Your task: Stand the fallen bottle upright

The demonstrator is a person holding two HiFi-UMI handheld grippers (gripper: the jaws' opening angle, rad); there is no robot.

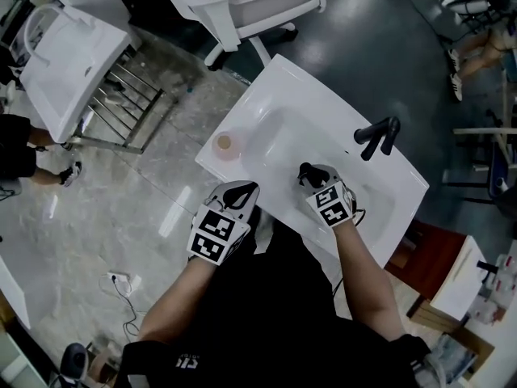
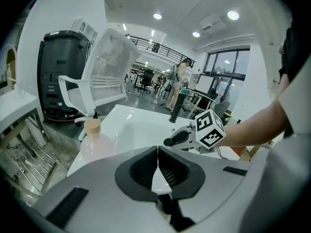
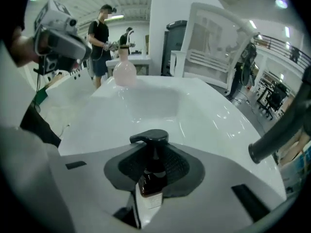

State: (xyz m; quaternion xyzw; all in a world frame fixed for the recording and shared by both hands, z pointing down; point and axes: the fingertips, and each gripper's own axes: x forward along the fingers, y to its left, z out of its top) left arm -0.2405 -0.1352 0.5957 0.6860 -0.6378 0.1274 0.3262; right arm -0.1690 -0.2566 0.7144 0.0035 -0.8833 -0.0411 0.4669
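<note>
The person is holding a hand-held gripper in each hand over a white sink [image 1: 319, 87]. The right hand-held gripper [image 3: 155, 165] is holding the small brown pump bottle [image 3: 151, 181]. Its two dark pads are pressing on the bottle from both sides, just under the black pump top [image 3: 149, 139]. The pump top is sticking out past the tips of the jaws, and a white label is showing on the bottle lower down. The bottle is sitting over the bowl of the sink, on the side nearer the person. I cannot tell if its bottom is touching the sink.

The left hand-held gripper [image 2: 158, 168] is holding nothing. Its jaws are pressing together with no gap at the tips. It is hanging by the near edge of the sink, next to the right one.

A pink bottle [image 1: 225, 145] with a tan cap is standing up on the left corner of the sink, well apart from both grippers. A black tap [image 1: 376, 138] is standing on the far side of the sink. A white chair [image 1: 242, 2] is standing on the floor behind the sink.
</note>
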